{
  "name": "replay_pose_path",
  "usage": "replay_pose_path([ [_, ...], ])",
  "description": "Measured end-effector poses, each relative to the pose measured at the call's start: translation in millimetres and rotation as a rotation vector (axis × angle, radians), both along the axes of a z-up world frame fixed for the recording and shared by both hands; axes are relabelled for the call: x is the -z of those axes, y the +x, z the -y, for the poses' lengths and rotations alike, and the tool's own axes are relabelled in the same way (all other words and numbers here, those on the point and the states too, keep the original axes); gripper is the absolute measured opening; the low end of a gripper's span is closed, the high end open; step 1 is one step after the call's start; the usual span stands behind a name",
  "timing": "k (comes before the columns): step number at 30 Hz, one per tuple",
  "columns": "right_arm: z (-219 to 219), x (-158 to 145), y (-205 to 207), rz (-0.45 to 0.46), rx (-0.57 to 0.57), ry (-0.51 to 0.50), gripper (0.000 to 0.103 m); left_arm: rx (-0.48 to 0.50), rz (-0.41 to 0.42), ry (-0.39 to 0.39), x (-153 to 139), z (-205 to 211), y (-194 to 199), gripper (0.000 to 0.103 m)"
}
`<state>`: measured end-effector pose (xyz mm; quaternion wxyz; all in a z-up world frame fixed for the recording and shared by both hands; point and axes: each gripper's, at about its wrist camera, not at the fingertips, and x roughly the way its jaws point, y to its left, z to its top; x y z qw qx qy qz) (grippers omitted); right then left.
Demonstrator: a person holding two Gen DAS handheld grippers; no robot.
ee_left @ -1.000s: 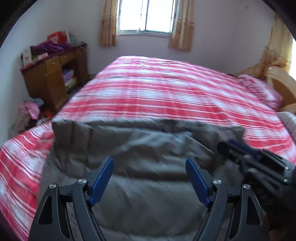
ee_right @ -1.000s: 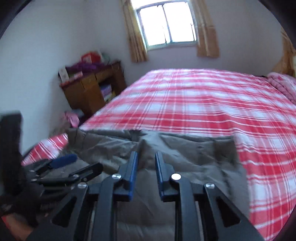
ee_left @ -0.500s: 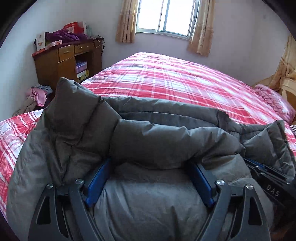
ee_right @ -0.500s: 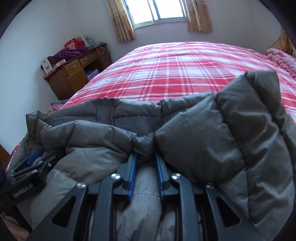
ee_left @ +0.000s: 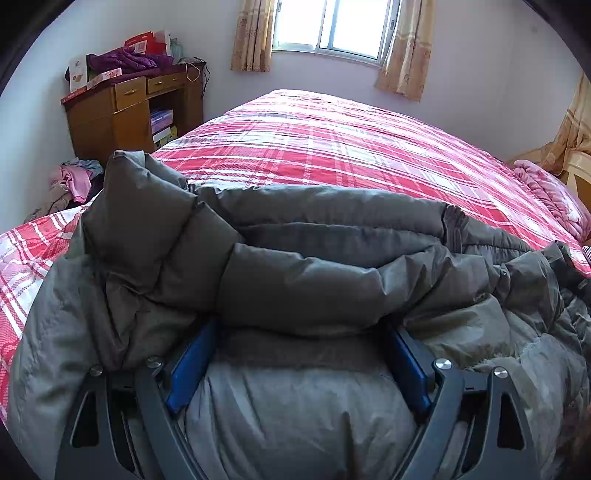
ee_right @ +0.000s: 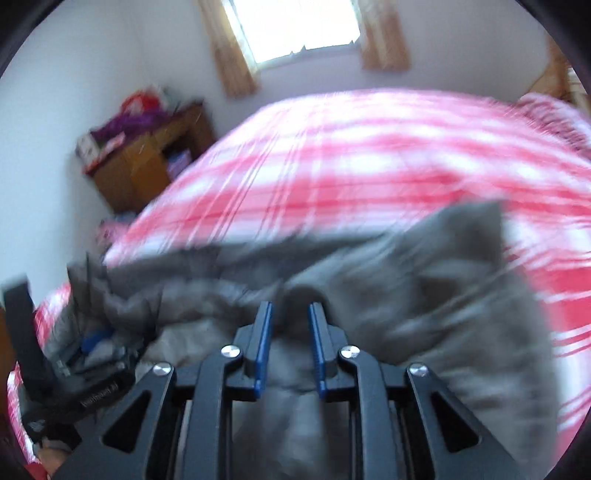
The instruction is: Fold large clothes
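A bed (ee_left: 332,155) with a red and white plaid cover fills the room up to a pale wall with a window (ee_left: 328,26) and tan curtains (ee_left: 251,33). A wooden cabinet (ee_left: 122,110) stands left of the bed, with boxes and purple cloth heaped on top and loose clothes (ee_left: 74,177) on the floor beside it. A pink pillow (ee_left: 546,192) lies at the bed's right edge.

The grey padded coat (ee_left: 295,288) lies bunched on the near edge of the bed. The left gripper (ee_left: 299,332) has its jaws spread wide, their tips buried under a thick fold of the coat, with padding bulging between them. The right gripper (ee_right: 290,314) has its jaws a narrow gap apart; the coat (ee_right: 424,295) lies just beyond the tips, and whether they pinch any fabric cannot be told.

The right wrist view is heavily smeared. There the left gripper (ee_right: 92,354) shows only in part, at the lower left, half covered by coat.
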<state>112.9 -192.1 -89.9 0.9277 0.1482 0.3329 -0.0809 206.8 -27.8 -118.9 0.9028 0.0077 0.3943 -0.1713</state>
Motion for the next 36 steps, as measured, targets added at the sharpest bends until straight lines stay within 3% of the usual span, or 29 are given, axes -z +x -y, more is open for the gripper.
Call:
replay_pose_path([
  [3,34,-7,-15,-0.012,0.109,-0.042,0.022,-0.001,0.000,0.002,0,2,2,0.087],
  [7,69,25,-23,-0.105,0.188,-0.028,0.018,0.003,0.004,0.008,0,3,0,0.087],
  [16,98,50,-43,-0.023,0.213,0.141,0.016,0.006,0.002,0.028,2,10,-1,0.088],
  [22,90,47,-39,-0.051,0.214,0.091,0.017,0.007,-0.005,0.162,-13,19,-17,0.088],
  [24,88,45,-36,-0.087,0.212,0.059,0.017,0.011,0.004,0.169,-25,12,-31,0.088],
  [26,78,31,-33,-0.165,0.216,-0.048,0.017,0.009,0.010,0.172,-40,0,-49,0.088],
  [27,67,16,-40,-0.145,0.237,-0.096,0.018,0.009,0.022,0.162,-48,-10,-60,0.088],
  [29,44,-10,-59,-0.037,0.217,-0.099,0.018,-0.020,0.042,0.121,-57,-30,-76,0.088],
  [31,8,-30,-71,0.014,0.122,-0.104,0.018,-0.066,0.035,0.041,-63,-57,-92,0.088],
  [36,-78,-21,-77,0.014,-0.094,-0.020,0.017,-0.246,0.079,-0.057,-52,-117,-139,0.088],
])
